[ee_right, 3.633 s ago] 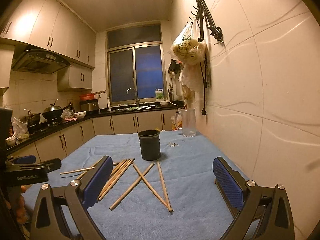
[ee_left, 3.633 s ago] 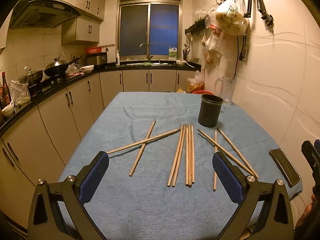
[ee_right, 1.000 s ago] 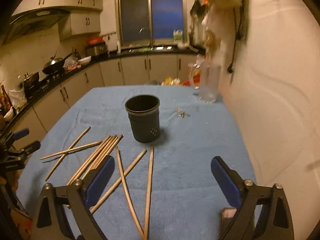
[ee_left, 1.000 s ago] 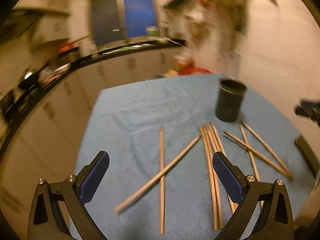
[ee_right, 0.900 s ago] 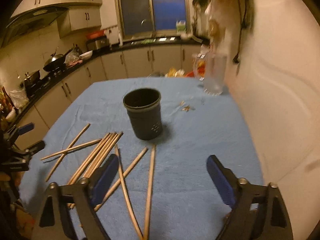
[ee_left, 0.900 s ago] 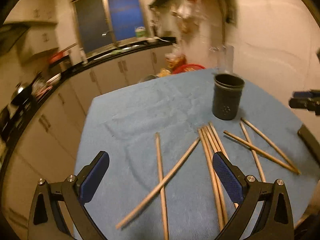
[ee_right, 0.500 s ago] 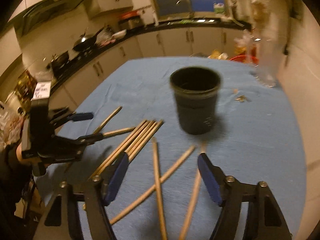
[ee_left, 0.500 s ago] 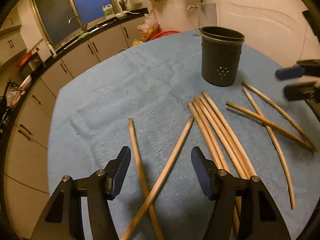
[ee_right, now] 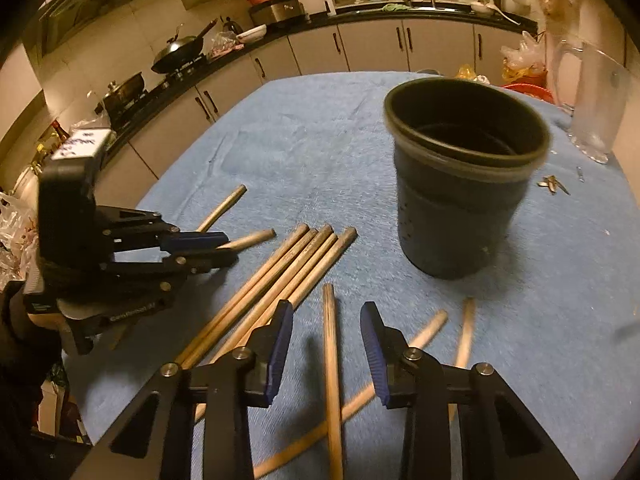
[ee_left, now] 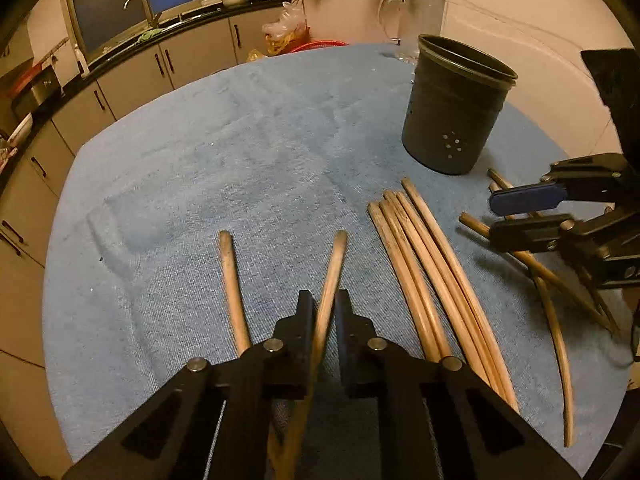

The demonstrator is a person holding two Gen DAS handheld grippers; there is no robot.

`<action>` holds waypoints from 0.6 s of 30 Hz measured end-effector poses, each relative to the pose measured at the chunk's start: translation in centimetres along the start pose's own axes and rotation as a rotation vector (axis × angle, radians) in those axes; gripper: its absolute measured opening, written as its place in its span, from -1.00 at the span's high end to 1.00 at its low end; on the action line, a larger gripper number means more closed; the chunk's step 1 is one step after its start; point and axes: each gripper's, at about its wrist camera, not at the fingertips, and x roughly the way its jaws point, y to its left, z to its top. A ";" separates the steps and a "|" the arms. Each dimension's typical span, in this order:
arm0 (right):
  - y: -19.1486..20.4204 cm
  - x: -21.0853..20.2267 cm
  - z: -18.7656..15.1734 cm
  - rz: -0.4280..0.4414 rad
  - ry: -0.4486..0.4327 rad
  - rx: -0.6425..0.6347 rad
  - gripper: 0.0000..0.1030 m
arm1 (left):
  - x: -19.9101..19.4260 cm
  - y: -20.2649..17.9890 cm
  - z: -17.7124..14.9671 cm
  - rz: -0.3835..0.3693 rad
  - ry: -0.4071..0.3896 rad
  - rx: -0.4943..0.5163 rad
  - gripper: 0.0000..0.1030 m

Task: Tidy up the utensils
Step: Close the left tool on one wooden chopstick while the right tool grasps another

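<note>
In the left wrist view, the left gripper (ee_left: 322,312) is sitting at the bottom centre of the frame, its jaws having just closed tight on one wooden chopstick (ee_left: 330,276) lying on the blue cloth (ee_left: 224,152). A second chopstick (ee_left: 232,280) is lying just left of it. A bundle of chopsticks (ee_left: 424,264) is lying to the right, below the dark cup (ee_left: 454,112) in the upper right. This view alone is showing the right gripper (ee_left: 520,216) from the side, over crossed sticks.

In the right wrist view, the right gripper (ee_right: 326,336) is straddling another chopstick (ee_right: 330,344) at the bottom centre; its jaws have just been narrowing, pads not touching the wood. Only here is the stove counter (ee_right: 176,68) showing in the upper left.
</note>
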 end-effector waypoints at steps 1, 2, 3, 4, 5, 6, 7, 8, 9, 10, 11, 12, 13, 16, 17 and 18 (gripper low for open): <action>0.1 0.4 0.2 -0.002 0.008 -0.003 0.27 | -0.1 0.2 0.0 -0.008 0.003 -0.007 0.79; 0.1 0.9 0.3 -0.005 0.014 -0.004 0.28 | 0.0 0.4 0.1 -0.012 0.004 -0.011 0.79; 0.1 1.2 0.3 -0.009 0.021 -0.005 0.28 | 0.0 0.4 0.1 -0.017 0.005 -0.016 0.79; 0.1 1.7 0.3 -0.017 0.029 -0.007 0.29 | 0.2 0.3 -0.1 -0.019 0.005 -0.018 0.79; 0.1 2.1 0.3 -0.026 0.037 -0.011 0.31 | 0.2 0.3 -0.1 -0.019 0.007 -0.019 0.79; 0.2 2.3 0.2 -0.043 0.031 -0.024 0.35 | 0.2 0.5 -0.1 -0.017 0.011 -0.017 0.79; 0.4 2.4 0.3 -0.058 0.029 -0.033 0.46 | 0.3 0.4 -0.1 -0.013 0.020 -0.016 0.79; 0.4 2.4 0.3 -0.073 0.026 -0.031 0.69 | 0.4 0.4 0.0 -0.011 0.029 -0.014 0.79; 0.3 2.1 0.3 -0.070 0.019 -0.019 0.78 | 0.6 0.2 0.1 -0.007 0.037 -0.011 0.77; 0.2 1.6 0.3 -0.056 0.001 -0.002 0.81 | 0.7 0.0 0.4 0.001 0.048 -0.002 0.74; 0.2 1.1 0.3 -0.053 -0.015 0.007 0.83 | 0.9 -0.2 0.6 0.009 0.055 0.006 0.67; 0.1 0.3 0.2 -0.056 -0.036 0.016 0.84 | 1.0 -0.5 1.0 0.019 0.062 0.015 0.62; 0.1 -0.5 0.2 -0.052 -0.054 0.024 0.85 | 1.2 -1.0 1.5 0.031 0.070 0.025 0.57; 0.6 -3.2 0.2 -0.037 -0.114 0.034 0.85 | 1.6 -1.5 2.7 0.037 0.079 0.025 0.57; 0.6 -4.0 0.2 -0.035 -0.130 0.037 0.86 | 1.8 -1.5 2.9 0.036 0.082 0.014 0.57; 0.8 -5.0 0.2 -0.029 -0.148 0.038 0.86 | 2.0 -1.5 3.2 0.028 0.083 -0.001 0.62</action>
